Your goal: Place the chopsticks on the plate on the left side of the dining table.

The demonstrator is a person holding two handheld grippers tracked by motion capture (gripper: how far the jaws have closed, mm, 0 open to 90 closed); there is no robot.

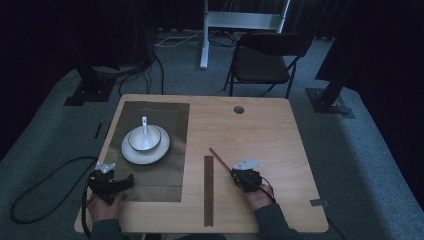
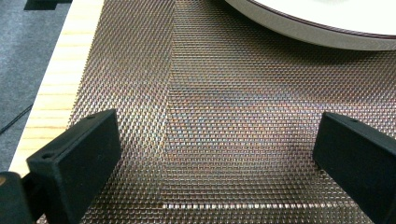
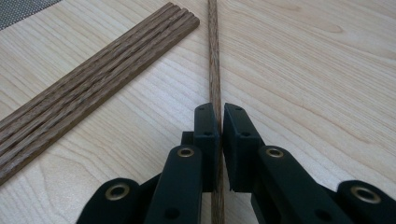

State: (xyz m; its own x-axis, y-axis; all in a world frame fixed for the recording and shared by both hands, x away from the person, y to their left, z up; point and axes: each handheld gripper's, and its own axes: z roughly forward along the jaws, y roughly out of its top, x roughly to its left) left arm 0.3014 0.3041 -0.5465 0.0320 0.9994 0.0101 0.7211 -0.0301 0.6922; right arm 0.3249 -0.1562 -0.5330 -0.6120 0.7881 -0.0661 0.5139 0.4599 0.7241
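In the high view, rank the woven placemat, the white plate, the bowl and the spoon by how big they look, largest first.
1. woven placemat
2. white plate, which lies on the placemat
3. bowl, sitting on the plate and a bit narrower than it
4. spoon, resting in the bowl, clearly the smallest

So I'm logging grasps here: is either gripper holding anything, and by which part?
The right gripper is shut on a single chopstick, near its end closest to the person. The left gripper is open, holding nothing.
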